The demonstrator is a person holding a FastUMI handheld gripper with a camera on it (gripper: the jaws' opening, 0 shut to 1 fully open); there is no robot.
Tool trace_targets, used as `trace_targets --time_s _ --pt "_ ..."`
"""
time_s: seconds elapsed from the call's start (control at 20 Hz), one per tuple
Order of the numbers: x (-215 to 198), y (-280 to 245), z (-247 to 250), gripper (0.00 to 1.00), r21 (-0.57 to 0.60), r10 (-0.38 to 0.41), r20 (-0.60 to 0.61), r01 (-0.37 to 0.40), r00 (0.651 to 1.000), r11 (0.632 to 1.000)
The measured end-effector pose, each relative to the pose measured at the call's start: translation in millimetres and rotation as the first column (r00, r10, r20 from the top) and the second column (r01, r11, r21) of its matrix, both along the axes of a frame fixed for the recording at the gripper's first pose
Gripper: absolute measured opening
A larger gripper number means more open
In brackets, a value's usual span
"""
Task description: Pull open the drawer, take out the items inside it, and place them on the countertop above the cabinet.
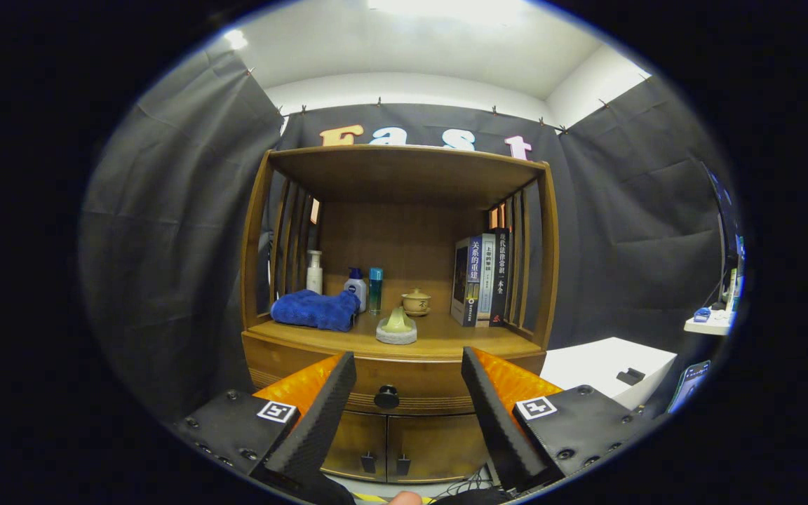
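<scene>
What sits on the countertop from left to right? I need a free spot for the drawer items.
Blue towel → white pump bottle → teal bottle → green piece on stone base → lidded cup → books. Open tongs face the drawer knob.

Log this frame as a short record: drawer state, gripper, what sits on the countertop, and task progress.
drawer: shut, dark round knob facing the fingers
gripper: open, fingers spread, holding nothing, knob between and just beyond them
countertop: blue towel, three bottles, lidded cup, small green-topped item, books
below drawer: two cabinet doors, shut
progress: drawer not yet pulled, contents hidden
</scene>
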State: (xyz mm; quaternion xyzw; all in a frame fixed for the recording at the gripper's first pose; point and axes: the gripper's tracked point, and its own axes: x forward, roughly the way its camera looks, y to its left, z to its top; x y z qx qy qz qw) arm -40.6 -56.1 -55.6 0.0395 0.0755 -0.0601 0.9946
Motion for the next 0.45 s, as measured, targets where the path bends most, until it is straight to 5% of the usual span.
trace_targets --time_s 0.45 --pt "-0.6 -0.7 -2.3 0.98 -0.001 -0.002 -0.008 0.002 1.0 1.0"
